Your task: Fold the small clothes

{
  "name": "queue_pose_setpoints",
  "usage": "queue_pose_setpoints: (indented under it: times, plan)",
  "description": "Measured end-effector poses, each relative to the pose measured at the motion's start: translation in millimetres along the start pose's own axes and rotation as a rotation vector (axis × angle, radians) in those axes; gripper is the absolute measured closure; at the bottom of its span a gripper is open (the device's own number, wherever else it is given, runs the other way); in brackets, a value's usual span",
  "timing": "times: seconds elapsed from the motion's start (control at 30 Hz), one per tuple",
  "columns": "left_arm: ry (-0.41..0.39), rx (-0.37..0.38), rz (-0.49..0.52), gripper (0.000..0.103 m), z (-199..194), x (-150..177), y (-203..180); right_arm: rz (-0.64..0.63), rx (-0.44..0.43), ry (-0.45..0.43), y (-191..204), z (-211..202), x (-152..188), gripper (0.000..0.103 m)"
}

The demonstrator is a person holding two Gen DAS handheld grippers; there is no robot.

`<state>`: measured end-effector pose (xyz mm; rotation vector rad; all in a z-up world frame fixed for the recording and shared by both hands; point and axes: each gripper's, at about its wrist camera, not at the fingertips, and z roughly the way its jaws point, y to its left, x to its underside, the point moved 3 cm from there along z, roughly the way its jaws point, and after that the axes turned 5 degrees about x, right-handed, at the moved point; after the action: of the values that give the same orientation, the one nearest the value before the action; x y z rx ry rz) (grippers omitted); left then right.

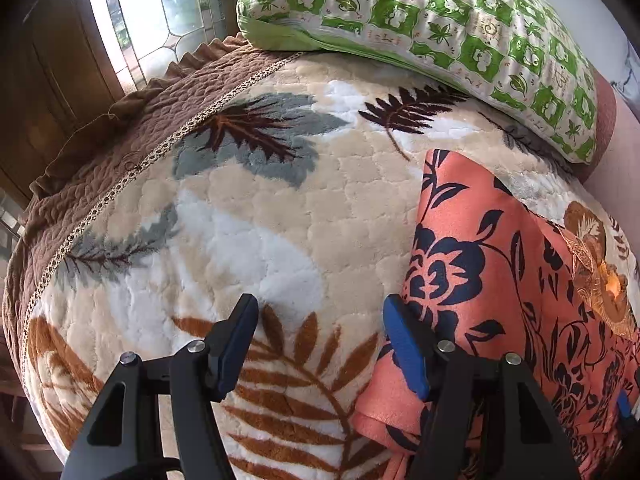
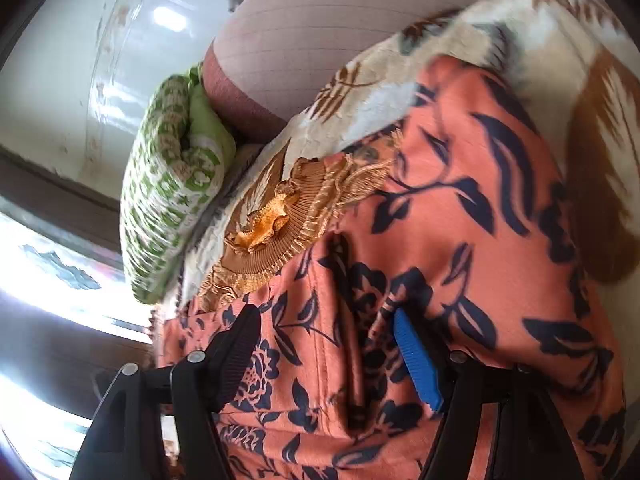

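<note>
A small orange garment with a dark blue flower print and a gold-brown pleated trim lies on the plush leaf-patterned blanket. My left gripper is open and empty over the blanket, its right finger at the garment's left folded edge. In the right wrist view the garment fills the frame, its trim at the upper left. My right gripper is open just over the cloth, holding nothing.
A green-and-white patterned pillow lies at the head of the bed, also in the right wrist view. The blanket has a brown quilted border at the left edge. A window stands beyond the bed.
</note>
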<state>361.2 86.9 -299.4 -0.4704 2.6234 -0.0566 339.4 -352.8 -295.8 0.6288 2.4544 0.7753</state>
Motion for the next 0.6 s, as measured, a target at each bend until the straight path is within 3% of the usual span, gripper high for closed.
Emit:
queue_pose_setpoints:
  times: [0.03,0.1,0.17,0.33,0.43,0.47,0.5,0.53,0.57,0.6]
  plan:
    - [0.004,0.005,-0.006,0.037,0,0,1,-0.018,0.017,-0.004,5,-4,-1,0.043]
    - [0.006,0.008,-0.008,0.037,1,0,1,-0.034,-0.031,-0.042,12,-21,-5,0.043]
    - [0.008,0.005,-0.003,0.037,1,1,0,-0.044,-0.022,-0.06,15,-31,-11,0.043]
    - [0.01,0.013,-0.01,0.037,0,1,1,0.011,-0.021,0.074,-2,13,-10,0.043]
    - [0.011,0.015,-0.017,0.037,1,0,1,0.013,-0.038,0.056,-2,20,-6,0.047]
    - [0.011,0.014,-0.017,0.037,1,-1,1,0.0,-0.068,0.076,4,21,-5,0.05]
    - [0.011,0.012,-0.016,0.037,1,-1,0,-0.022,-0.076,0.095,10,22,-1,0.062]
    - [0.012,0.01,-0.016,0.037,2,-1,0,-0.068,-0.049,0.112,18,25,3,0.073]
    - [0.012,0.011,-0.015,0.037,2,-1,0,-0.1,-0.019,0.112,24,27,5,0.076]
    - [0.012,0.013,-0.014,0.037,2,-1,0,-0.123,-0.005,0.113,30,29,8,0.089]
